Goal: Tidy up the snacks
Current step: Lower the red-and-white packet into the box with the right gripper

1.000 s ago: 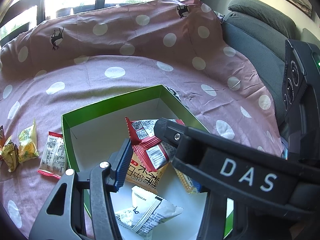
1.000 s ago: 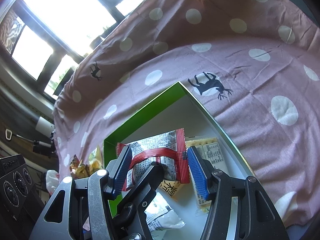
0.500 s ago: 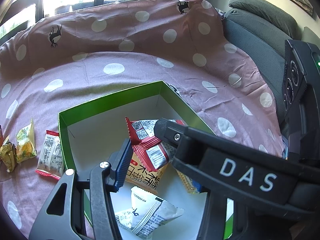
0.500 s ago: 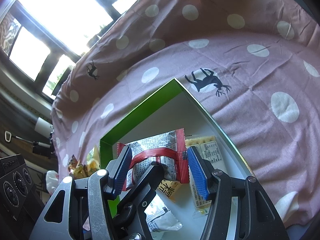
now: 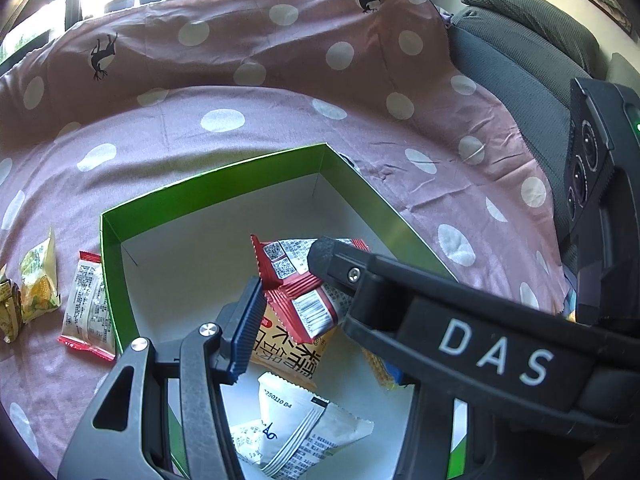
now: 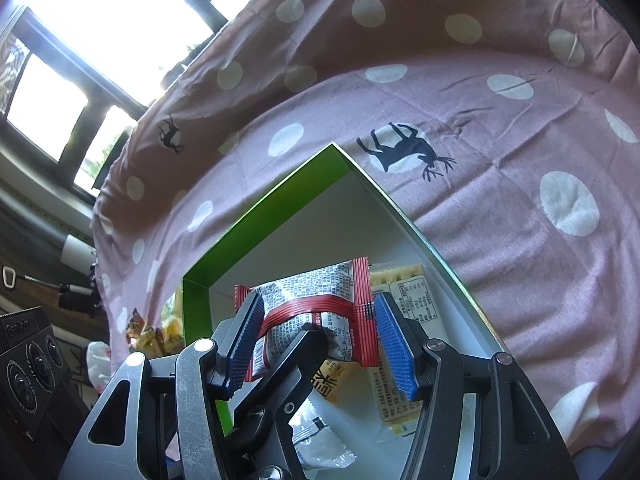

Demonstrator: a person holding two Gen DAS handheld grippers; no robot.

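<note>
A green box (image 5: 216, 190) with a white inside sits on the pink polka-dot cloth; it also shows in the right wrist view (image 6: 256, 224). Both grippers hang over it. A red and silver snack packet (image 5: 298, 280) lies between the fingers of my left gripper (image 5: 296, 308) and, in the right wrist view, the packet (image 6: 316, 300) sits between the blue pads of my right gripper (image 6: 316, 344), which stand apart beside its ends. Below lie a yellow packet (image 5: 296, 352), a white packet (image 5: 296, 436) and a cracker packet (image 6: 408, 304).
Left of the box on the cloth lie a red-edged white packet (image 5: 86, 304) and yellow candy packets (image 5: 38, 288). A grey sofa back (image 5: 516, 48) stands at the right. Windows are behind the cloth.
Both views drift slightly; the box and loose snacks shift a little left and down in the frames. The red packet stays between the fingers.
</note>
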